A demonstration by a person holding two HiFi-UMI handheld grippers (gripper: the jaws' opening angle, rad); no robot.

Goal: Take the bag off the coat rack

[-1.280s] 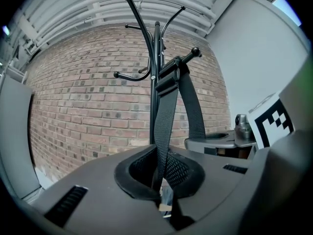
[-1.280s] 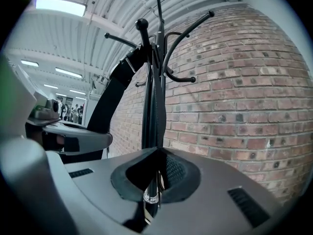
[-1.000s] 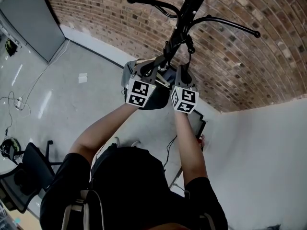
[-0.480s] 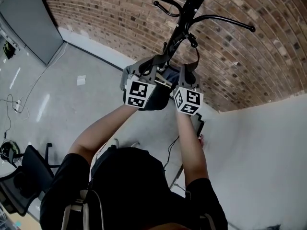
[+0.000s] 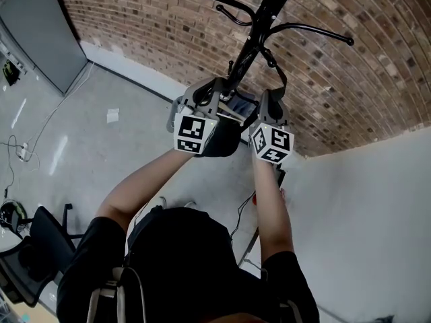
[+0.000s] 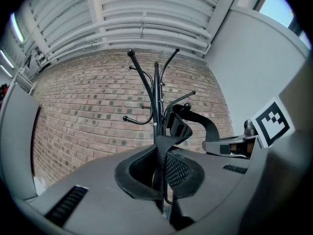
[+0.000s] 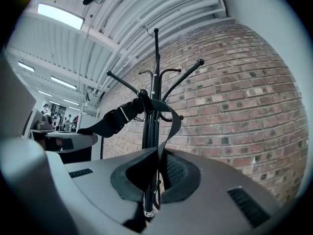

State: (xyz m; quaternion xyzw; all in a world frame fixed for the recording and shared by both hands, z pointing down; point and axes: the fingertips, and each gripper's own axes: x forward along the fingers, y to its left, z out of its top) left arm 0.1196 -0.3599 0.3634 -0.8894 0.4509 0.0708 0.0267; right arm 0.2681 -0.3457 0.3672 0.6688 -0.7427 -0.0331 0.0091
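Bag (image 5: 224,138) hangs dark between your two raised claws, and its strap (image 7: 171,124) seems to be looped over a hook (image 7: 143,94) of the coat rack (image 5: 259,25). Your left claw (image 6: 164,180) is pressed together on the strap, and your right claw (image 7: 155,177) pinches it too. You're at the lift-off step. Next, raise the loop clear of the hook's tip, then draw it away from the post.

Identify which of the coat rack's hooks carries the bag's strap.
The low ball-tipped hook, left of the pole in the right gripper view: the strap loops over it; the taller prongs are bare.
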